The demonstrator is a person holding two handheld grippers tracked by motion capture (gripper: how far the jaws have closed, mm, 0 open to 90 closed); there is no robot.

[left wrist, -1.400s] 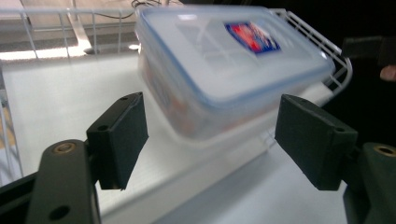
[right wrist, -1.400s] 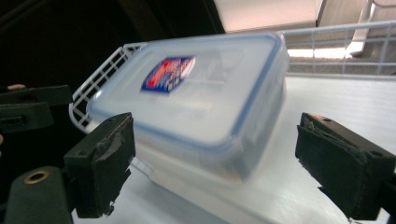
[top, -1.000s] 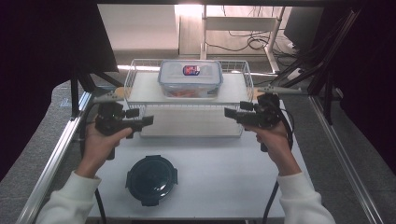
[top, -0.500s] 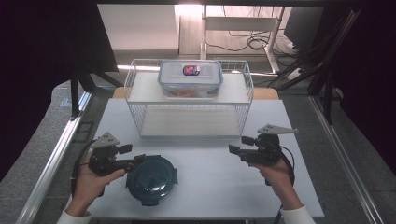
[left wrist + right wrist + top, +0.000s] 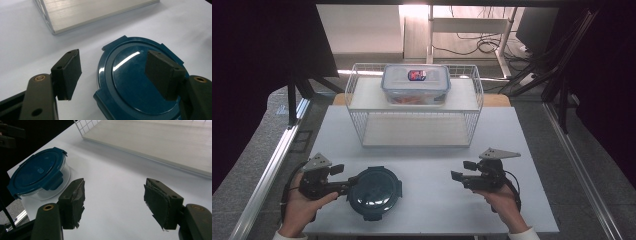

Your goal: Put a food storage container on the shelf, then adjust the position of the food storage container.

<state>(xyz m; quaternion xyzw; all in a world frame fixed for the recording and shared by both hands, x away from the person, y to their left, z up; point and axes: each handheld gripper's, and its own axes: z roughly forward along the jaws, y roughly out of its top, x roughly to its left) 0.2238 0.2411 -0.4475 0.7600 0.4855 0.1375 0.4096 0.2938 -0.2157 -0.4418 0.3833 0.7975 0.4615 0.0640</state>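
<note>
A white table (image 5: 512, 135) stands between metal rails (image 5: 267, 170); grey floor (image 5: 242, 150) lies on either side; beyond, cables (image 5: 472, 47) trail over a pale floor under bright light; dark drapes flank both sides.

Your high view has a bright white table (image 5: 432, 195) in the middle, while both sides fall into near-black. A blown-out glare sits at the top centre, on the floor (image 5: 414, 10) beyond the table. In your left gripper view, a sharp white streak of glare cuts across the glossy blue lid (image 5: 140, 82), and your near jaws look slightly soft. In your right gripper view, the top left corner goes dark, and soft shadows lie under the round container (image 5: 37, 175).
</note>
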